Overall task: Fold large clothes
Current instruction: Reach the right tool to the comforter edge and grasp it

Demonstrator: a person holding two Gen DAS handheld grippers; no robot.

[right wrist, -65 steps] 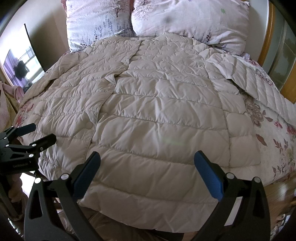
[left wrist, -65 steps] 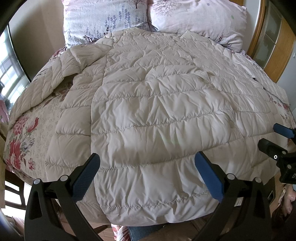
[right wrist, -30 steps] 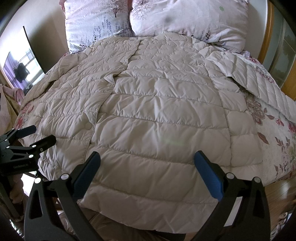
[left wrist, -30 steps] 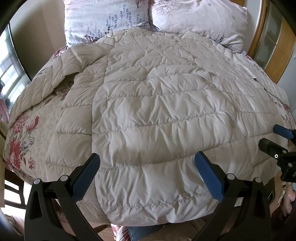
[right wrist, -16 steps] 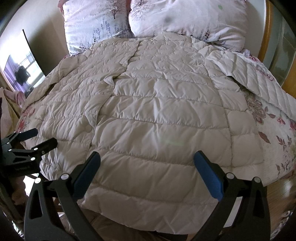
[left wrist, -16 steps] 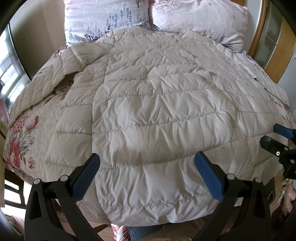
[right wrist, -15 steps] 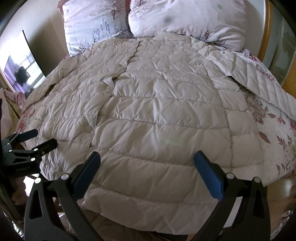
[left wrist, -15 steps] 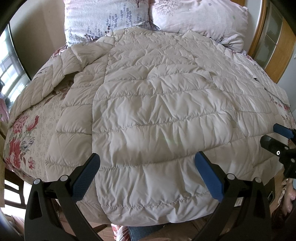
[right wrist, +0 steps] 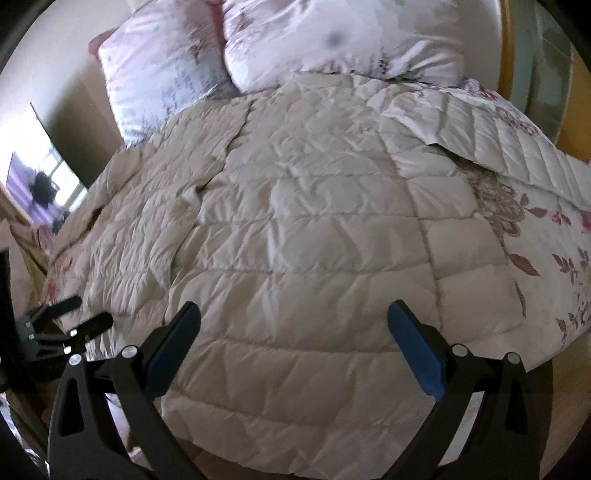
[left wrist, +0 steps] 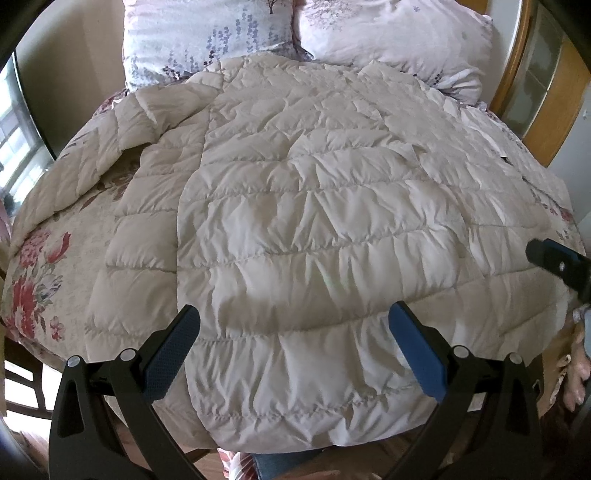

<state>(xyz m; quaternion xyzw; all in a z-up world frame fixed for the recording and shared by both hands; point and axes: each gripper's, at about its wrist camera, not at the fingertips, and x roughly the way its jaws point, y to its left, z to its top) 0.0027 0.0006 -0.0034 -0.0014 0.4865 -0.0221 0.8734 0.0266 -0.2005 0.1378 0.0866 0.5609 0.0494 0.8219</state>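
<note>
We see a beige quilted coat (left wrist: 295, 229) spread flat over a bed (left wrist: 33, 280), its hem hanging over the foot edge and its collar end reaching the two pillows (left wrist: 207, 33) at the head. One sleeve (left wrist: 110, 136) lies angled out from the coat on the side nearest the window, resting on the floral bedcover; in the right wrist view the other sleeve (right wrist: 491, 136) lies out from the coat's opposite side, also on the bedcover. The front opening of the coat runs as a seam from collar to hem, off-centre.

Our left gripper (left wrist: 295, 347) hangs above the coat's hem, its two blue-padded fingers wide apart and holding nothing. Our right gripper (right wrist: 291, 343) hangs above the hem too, further along the coat toward the wooden headboard side, its fingers likewise spread wide with nothing between them. Neither gripper touches the coat as far as we can tell.

Each gripper shows in the other's view at the edge of the coat: the right one beside the coat's far edge in the left wrist view, the left one beside the coat's corner in the right wrist view. The right wrist view is blurred.

A wooden headboard (left wrist: 513, 55) stands behind the pillows.
</note>
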